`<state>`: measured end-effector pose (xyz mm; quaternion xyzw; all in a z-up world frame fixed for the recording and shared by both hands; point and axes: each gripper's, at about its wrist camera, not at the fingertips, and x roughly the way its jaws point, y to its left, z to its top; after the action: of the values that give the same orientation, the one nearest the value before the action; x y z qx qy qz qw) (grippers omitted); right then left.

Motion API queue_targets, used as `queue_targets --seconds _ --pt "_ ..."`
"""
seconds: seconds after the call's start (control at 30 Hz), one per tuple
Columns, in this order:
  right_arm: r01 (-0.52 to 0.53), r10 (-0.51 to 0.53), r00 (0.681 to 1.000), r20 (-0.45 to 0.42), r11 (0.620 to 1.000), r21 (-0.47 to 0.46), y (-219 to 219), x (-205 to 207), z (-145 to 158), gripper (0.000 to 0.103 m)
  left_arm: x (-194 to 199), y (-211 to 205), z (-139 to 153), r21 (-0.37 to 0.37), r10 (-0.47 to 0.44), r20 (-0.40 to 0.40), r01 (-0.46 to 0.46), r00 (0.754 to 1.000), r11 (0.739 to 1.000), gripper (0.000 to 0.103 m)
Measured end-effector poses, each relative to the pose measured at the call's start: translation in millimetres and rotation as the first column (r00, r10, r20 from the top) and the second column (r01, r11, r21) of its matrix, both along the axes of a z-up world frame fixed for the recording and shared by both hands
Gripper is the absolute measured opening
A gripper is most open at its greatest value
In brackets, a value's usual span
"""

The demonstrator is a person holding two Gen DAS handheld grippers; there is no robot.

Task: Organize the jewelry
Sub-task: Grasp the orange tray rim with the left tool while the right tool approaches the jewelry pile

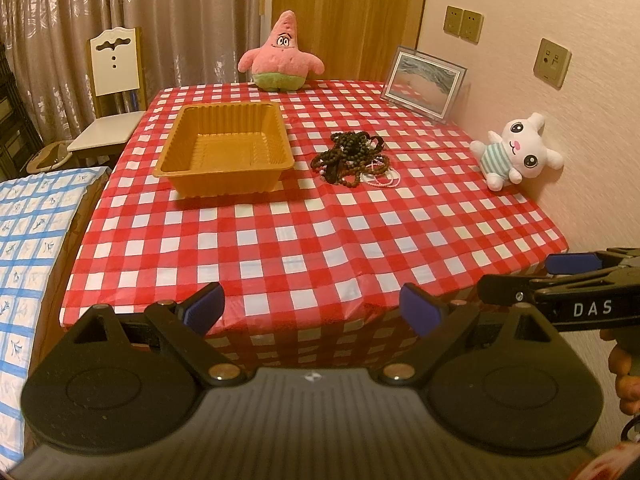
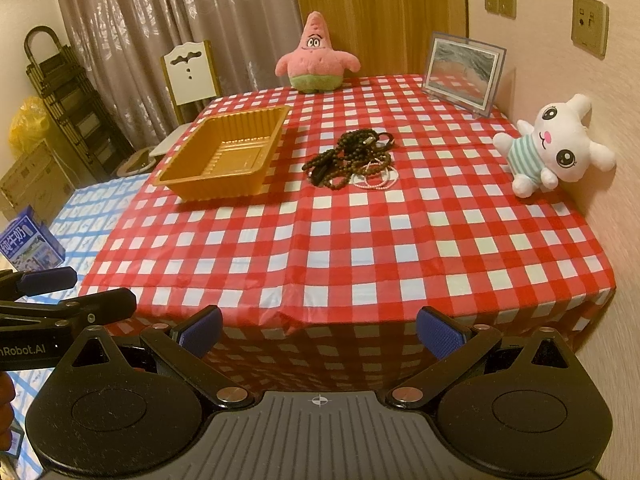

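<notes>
Nothing sorted yet: your left gripper (image 1: 310, 307) and right gripper (image 2: 318, 332) both hang wide apart and empty, the jewelry pile (image 2: 352, 160) lies far ahead on the tablecloth (image 2: 360, 240), tray (image 2: 224, 156) ahead-left holds nothing.

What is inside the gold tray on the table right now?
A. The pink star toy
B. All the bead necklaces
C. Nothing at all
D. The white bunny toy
C. The gold tray shows only its bare ribbed bottom, while the pile of bead necklaces lies on the red checked tablecloth to the right of it, apart from it.
</notes>
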<state>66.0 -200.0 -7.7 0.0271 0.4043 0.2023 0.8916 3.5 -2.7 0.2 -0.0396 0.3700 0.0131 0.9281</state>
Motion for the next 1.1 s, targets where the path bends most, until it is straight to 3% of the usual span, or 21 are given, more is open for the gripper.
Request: queue_targets --seconds 0.3,0.33,0.57,0.87,0.97,1.1 --pt "0.002 -0.002 1.0 -0.003 1.0 0.003 3 2 -1 0.103 1 -3 2 0.0 0.001 -0.007 -0.001 1.0 1.0 0.094" --pt "0.002 -0.002 1.0 -0.004 1.0 0.004 2 3 -2 0.103 17 -9 1 0.0 0.006 -0.013 -0.006 1.0 1.0 0.094" --pt "0.009 -0.009 1.0 -0.019 1.0 0.01 0 12 -7 0.103 27 1 -8 -0.005 0.046 -0.041 -0.046 0.998 0.999 0.094" --pt "0.061 -0.057 0.997 -0.058 0.996 0.068 3 49 -27 0.103 61 54 -27 -0.043 0.147 -0.065 -0.15 0.987 0.988 0.094" --pt "0.109 -0.104 0.992 -0.064 0.991 0.076 1 70 -34 0.103 79 79 -36 -0.098 0.197 -0.049 -0.201 0.979 0.975 0.094" --pt "0.156 -0.15 0.986 -0.067 0.983 0.1 0 100 -44 0.103 107 104 -49 -0.096 0.265 -0.016 -0.265 0.964 0.959 0.093"
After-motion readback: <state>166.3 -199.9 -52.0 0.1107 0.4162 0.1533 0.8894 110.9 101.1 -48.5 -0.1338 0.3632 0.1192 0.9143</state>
